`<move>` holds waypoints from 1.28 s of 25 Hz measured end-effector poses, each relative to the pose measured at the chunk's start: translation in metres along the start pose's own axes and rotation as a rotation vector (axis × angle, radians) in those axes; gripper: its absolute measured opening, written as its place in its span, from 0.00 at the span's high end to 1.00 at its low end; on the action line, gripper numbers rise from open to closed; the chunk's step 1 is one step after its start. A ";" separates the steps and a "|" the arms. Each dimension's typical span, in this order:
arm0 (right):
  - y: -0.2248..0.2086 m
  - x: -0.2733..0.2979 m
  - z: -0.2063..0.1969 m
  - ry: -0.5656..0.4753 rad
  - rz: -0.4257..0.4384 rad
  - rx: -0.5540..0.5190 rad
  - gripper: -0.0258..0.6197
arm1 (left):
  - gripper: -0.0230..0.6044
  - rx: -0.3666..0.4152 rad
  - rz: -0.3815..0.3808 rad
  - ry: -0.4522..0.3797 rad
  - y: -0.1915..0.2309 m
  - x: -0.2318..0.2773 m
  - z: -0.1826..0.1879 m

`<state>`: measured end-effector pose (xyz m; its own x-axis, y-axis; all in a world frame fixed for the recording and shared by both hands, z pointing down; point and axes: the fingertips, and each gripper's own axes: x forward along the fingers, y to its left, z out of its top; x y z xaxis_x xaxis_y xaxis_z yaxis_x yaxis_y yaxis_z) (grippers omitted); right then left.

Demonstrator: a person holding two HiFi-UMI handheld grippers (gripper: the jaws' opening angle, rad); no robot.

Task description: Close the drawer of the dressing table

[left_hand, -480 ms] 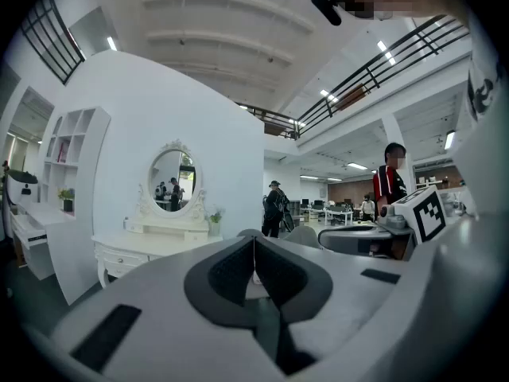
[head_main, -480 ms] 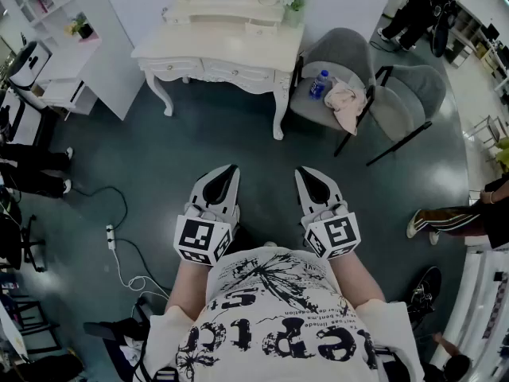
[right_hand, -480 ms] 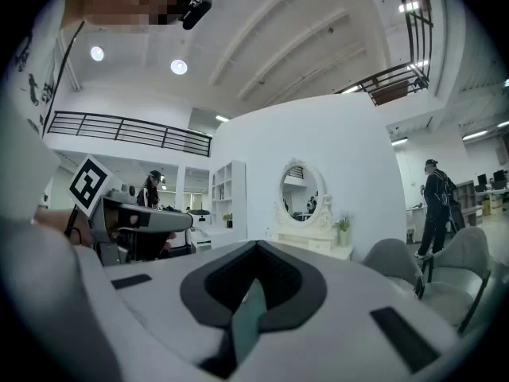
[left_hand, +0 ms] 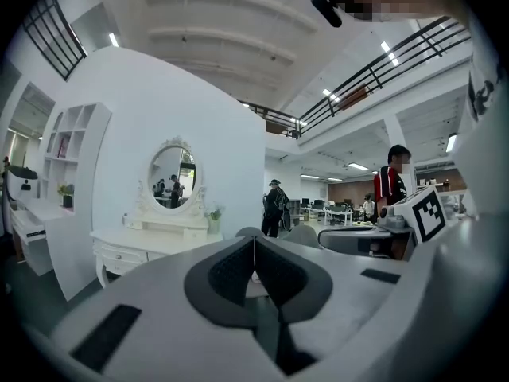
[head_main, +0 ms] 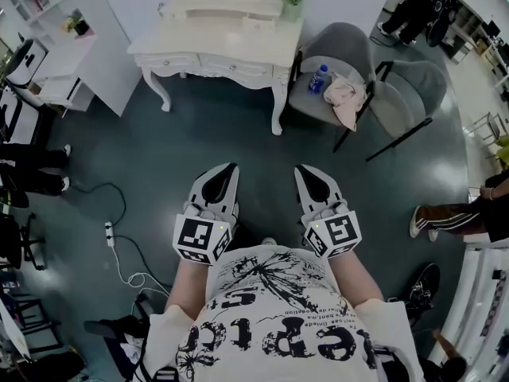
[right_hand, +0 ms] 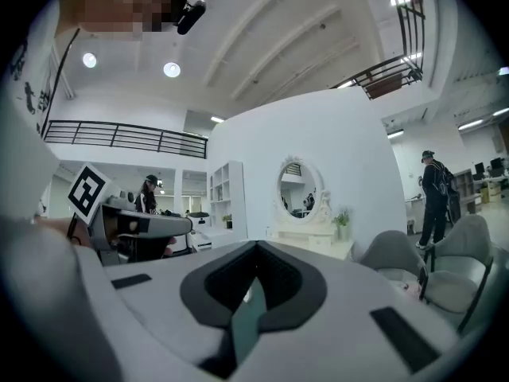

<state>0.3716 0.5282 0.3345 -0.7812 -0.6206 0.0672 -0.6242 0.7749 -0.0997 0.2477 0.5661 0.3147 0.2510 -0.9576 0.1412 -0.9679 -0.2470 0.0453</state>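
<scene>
The cream dressing table point(head_main: 215, 42) stands far ahead on the dark floor, with an oval mirror point(left_hand: 173, 173) on top and front drawers point(head_main: 199, 64) under the top. A small upper drawer point(head_main: 258, 26) on the tabletop seems to stick out slightly; I cannot tell for sure. My left gripper point(head_main: 231, 168) and right gripper point(head_main: 302, 170) are held side by side close to my body, well short of the table. Both are shut with nothing between the jaws. The table point(left_hand: 147, 241) shows left of the left gripper point(left_hand: 254, 253), and the table point(right_hand: 318, 241) shows right of the right gripper point(right_hand: 256, 255).
A grey chair point(head_main: 318, 106) right of the table holds a blue bottle point(head_main: 318, 80) and a cloth point(head_main: 346, 98); a second chair point(head_main: 413, 94) stands beside it. A white shelf unit point(head_main: 71, 30) is left. A power strip point(head_main: 110, 233) with cable lies on the floor. People's legs point(head_main: 453, 217) show at right.
The dressing table sits slightly higher in the head view than before. Both grippers have kept their place and stayed shut.
</scene>
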 end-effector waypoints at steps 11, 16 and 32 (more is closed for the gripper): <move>-0.014 0.058 -0.024 0.078 -0.002 0.041 0.93 | 0.93 -0.061 0.013 0.049 0.050 0.032 -0.018; -0.018 0.119 -0.022 0.105 0.008 0.026 0.93 | 0.93 -0.068 0.019 0.043 0.105 0.060 -0.011; -0.012 0.344 0.000 0.090 -0.030 0.045 0.93 | 0.93 -0.039 -0.023 0.055 0.310 0.145 0.020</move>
<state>0.1098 0.3055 0.3585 -0.7613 -0.6285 0.1593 -0.6476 0.7489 -0.1403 -0.0157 0.3478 0.3293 0.2742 -0.9420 0.1935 -0.9611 -0.2618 0.0877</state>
